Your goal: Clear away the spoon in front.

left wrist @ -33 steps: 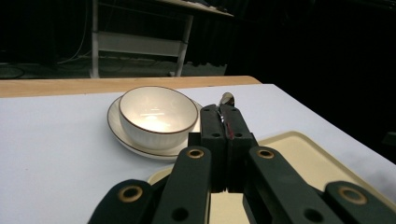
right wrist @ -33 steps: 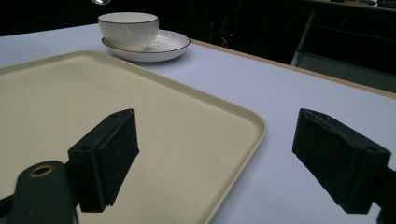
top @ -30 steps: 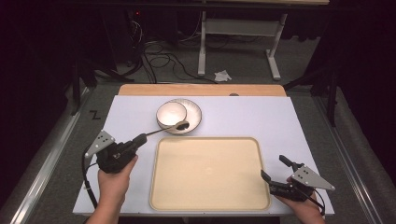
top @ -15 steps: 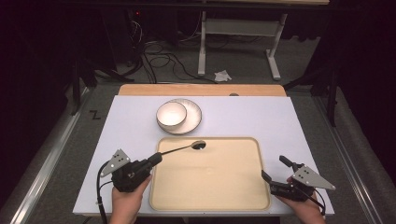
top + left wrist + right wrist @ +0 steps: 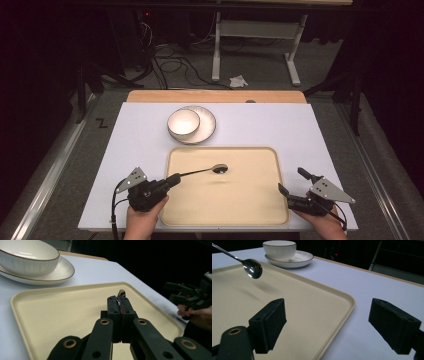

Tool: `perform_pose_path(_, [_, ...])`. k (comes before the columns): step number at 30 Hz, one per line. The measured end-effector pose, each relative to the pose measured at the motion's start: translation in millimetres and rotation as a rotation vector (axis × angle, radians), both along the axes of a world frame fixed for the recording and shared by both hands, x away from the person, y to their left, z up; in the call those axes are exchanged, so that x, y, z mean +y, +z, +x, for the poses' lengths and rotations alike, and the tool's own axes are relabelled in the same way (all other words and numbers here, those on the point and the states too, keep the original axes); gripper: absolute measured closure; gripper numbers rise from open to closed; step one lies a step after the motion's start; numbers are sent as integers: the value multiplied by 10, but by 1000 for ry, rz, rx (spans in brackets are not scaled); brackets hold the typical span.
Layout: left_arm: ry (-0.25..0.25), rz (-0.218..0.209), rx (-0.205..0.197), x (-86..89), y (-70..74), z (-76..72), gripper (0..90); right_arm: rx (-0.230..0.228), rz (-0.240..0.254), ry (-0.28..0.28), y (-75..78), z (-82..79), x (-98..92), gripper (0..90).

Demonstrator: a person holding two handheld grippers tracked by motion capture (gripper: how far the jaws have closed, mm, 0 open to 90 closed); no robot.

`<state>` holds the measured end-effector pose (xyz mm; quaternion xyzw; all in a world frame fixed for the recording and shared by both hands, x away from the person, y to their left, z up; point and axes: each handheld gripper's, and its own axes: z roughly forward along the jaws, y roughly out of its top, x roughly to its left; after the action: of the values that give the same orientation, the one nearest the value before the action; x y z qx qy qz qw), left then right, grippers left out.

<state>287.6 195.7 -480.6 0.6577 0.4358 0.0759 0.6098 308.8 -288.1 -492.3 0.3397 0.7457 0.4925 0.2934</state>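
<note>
One spoon inside left claw

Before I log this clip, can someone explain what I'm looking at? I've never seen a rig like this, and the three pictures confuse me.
There is no machine here: a person at a table holds a hand-held two-jaw tool in each hand. The high view looks down from above the person's side. The other two pictures come from cameras riding on each tool, looking along its black jaws.

On the white table lie a beige tray and, behind it, a white bowl sitting on a plate.

The left tool is clamped shut on the handle of a metal spoon, holding its head just above the tray. The right tool waits at the tray's right edge; its jaws stand apart with nothing between them.
</note>
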Motion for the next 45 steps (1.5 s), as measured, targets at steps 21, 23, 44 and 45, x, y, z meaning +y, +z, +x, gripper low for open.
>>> perform_pose_path(21, [-9, -59, 141, 66, -266, 109, 894, 11, -5, 20, -22, -1, 7, 109])
perform_pose_path(23, [-9, -56, 143, 69, -285, 110, 894, 9, -6, 23, -22, -1, 6, 109])
perform_pose_path(44, [28, -38, 212, 137, -377, 124, 858, 16, -3, 14, -18, -3, 6, 104])
perform_pose_path(45, [28, -30, 215, 137, -381, 125, 853, 16, -4, 14, -18, -3, 6, 104])
